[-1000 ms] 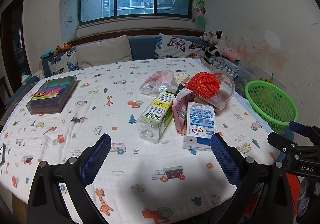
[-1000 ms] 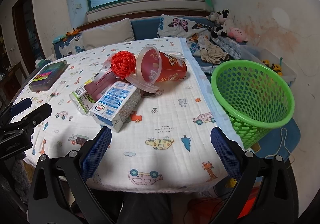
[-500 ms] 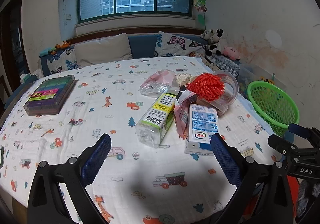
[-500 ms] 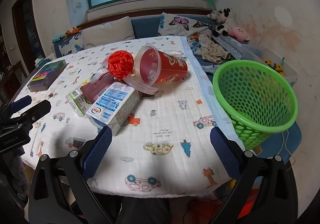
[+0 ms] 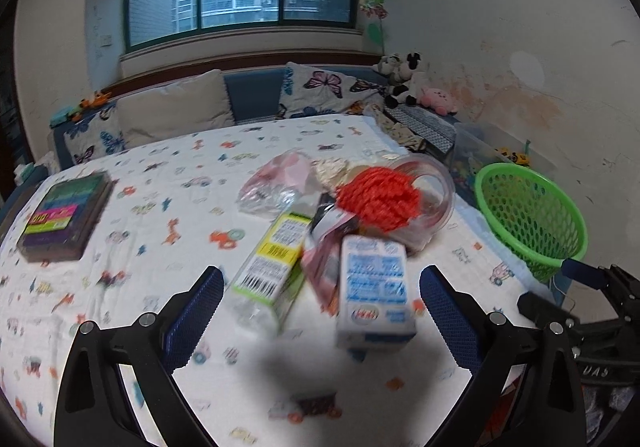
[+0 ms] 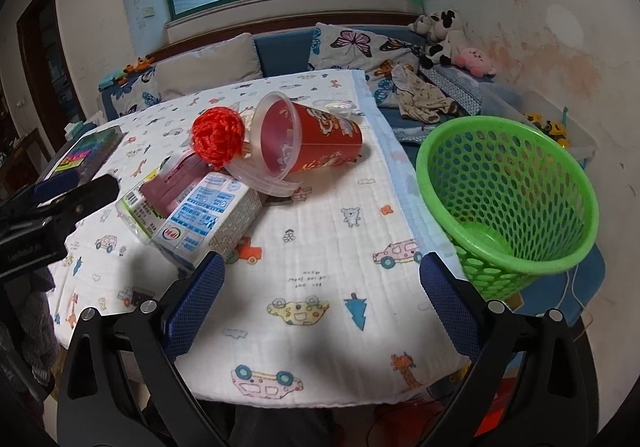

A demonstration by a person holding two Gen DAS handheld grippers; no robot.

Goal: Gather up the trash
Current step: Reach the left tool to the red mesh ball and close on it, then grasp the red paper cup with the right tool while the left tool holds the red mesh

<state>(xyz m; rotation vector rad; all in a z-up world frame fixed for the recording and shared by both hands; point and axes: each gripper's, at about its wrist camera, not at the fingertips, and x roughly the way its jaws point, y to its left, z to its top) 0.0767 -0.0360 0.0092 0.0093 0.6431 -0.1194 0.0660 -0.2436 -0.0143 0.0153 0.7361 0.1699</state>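
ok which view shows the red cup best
The right wrist view: the red cup lies on its side, sharp, mouth and printed wall both visible. In the left wrist view only its clear rim shows, blurred, behind the red mesh ball.

table [image 6: 320, 247] | milk carton [image 6: 204, 223]; bottle [image 5: 268, 271]; cup [image 6: 312, 139]; box [image 5: 64, 215]

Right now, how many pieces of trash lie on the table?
6, clustered together: milk carton, plastic bottle, pink wrapper, red mesh ball, red cup, clear bag. Others may be hidden.
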